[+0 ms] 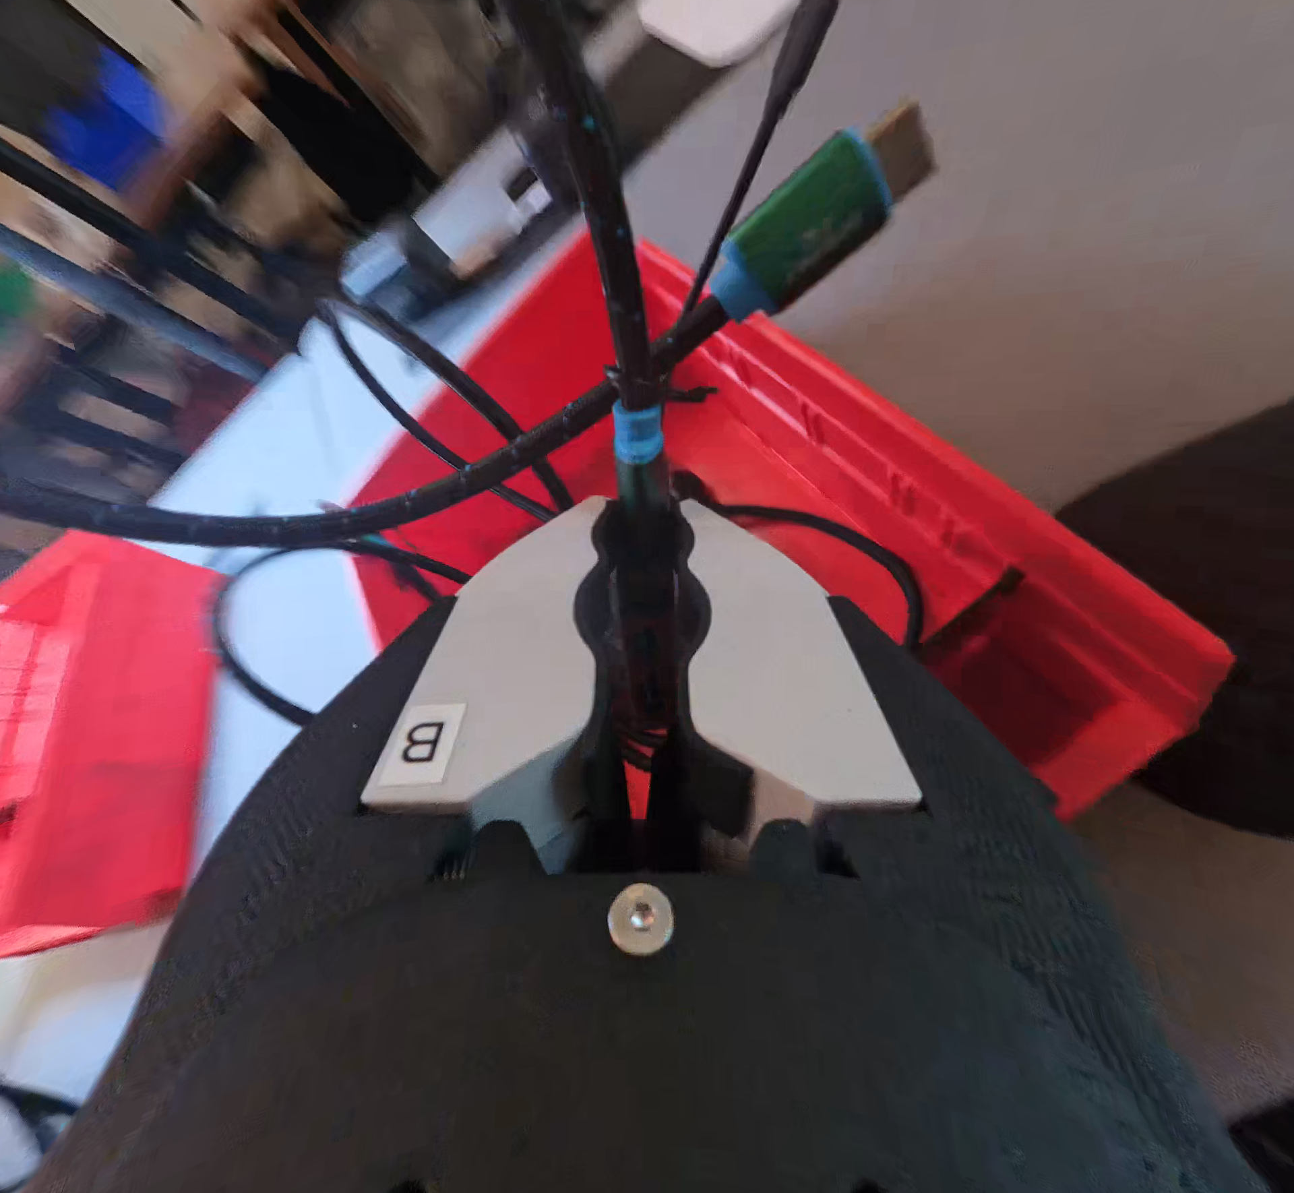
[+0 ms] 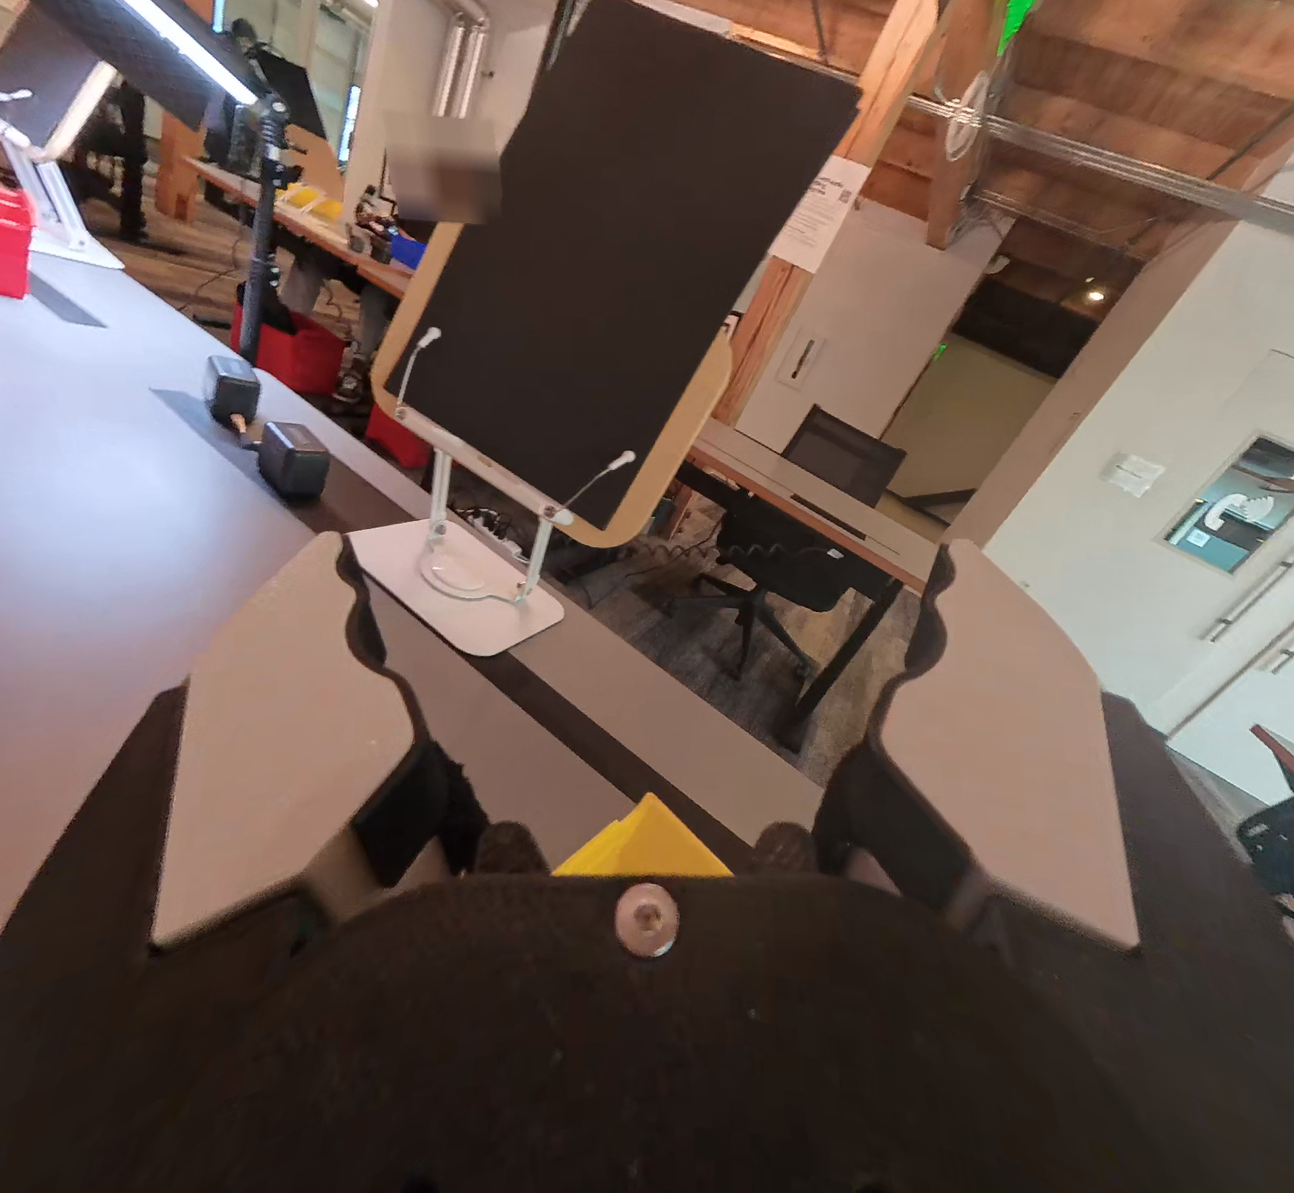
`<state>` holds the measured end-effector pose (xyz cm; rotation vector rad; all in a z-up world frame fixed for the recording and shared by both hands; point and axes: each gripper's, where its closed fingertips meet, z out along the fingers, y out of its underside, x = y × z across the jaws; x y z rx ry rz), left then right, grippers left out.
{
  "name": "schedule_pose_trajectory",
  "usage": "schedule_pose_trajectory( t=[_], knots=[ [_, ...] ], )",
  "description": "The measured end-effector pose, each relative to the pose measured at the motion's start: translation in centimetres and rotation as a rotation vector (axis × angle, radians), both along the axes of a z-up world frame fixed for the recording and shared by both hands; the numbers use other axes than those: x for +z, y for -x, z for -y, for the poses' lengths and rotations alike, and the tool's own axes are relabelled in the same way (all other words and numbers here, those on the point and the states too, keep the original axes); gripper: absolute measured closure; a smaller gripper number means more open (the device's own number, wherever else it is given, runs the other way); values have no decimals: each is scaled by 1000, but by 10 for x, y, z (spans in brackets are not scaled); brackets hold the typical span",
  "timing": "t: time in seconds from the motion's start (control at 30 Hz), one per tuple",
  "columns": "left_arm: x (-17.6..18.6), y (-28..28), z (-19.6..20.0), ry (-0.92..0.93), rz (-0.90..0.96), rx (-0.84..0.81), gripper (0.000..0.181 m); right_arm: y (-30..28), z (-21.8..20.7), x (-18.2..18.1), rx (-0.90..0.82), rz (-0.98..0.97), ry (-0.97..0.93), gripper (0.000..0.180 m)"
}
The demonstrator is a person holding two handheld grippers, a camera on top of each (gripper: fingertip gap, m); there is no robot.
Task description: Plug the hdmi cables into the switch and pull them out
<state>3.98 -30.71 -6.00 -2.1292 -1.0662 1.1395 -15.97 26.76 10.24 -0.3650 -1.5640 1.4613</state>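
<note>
Open office, pale counter (image 2: pixel 105 494) carrying red bins (image 1: pixel 875 494). Left claw (image 1: pixel 641 529) is clamping shut on a black cable (image 1: pixel 616 249), gripping its green plug body just behind the blue collar. A second green plug (image 1: pixel 812 228) is hanging free beyond the tips, up and right. Right claw (image 2: pixel 641 606) is gaping wide, holding nothing, facing a tablet stand (image 2: pixel 455 585). Switch not visible. Likely step: carrying the cable; next move calls for locating the port.
</note>
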Motion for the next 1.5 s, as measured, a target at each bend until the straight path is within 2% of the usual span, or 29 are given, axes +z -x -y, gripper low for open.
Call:
schedule_pose_trajectory(
  t=[0.03,0.17,0.3,0.43,0.5,0.57,0.67,0.73,0.8,0.87,0.97,1.07,1.13,1.3,1.37,1.43,1.5],
  knots=[
    [15,-2,-4,51,-79,-4,168,-2,5,-1,18,3,-8,35],
    [69,-10,-31,231,-348,-1,169,-18,32,5,133,1,17,38],
    [105,-7,-76,470,-543,5,168,-52,80,16,370,-8,89,53],
    [117,13,-139,645,-672,-47,169,-101,146,10,648,-19,68,70],
    [113,28,-171,694,-728,-89,169,-129,179,-2,760,-80,-6,79],
    [99,48,-198,747,-730,-119,168,-152,209,-21,809,-173,-130,98],
    [72,77,-229,762,-731,-161,168,-170,241,-52,753,-292,-263,137],
    [52,92,-246,729,-729,-192,168,-173,259,-79,714,-360,-384,146],
    [35,101,-258,667,-749,-215,169,-165,273,-107,643,-418,-513,148],
    [17,107,-264,599,-770,-228,169,-143,280,-133,502,-518,-661,148],
    [-3,108,-269,646,-751,-270,169,-108,284,-165,295,-664,-852,148],
    [-14,104,-279,641,-736,-326,169,-98,289,-174,208,-751,-856,148],
    [-23,105,-284,670,-721,-353,169,-97,291,-176,172,-791,-861,155],
    [-32,106,-286,581,-711,-396,168,-94,288,-188,151,-763,-945,164],
    [-32,105,-288,553,-735,-418,164,-97,282,-190,147,-741,-945,166],
    [-41,110,-282,560,-685,-410,146,-99,273,-193,143,-696,-922,167],
    [-49,114,-280,587,-659,-419,148,-104,265,-197,159,-673,-894,167]
  ],
)
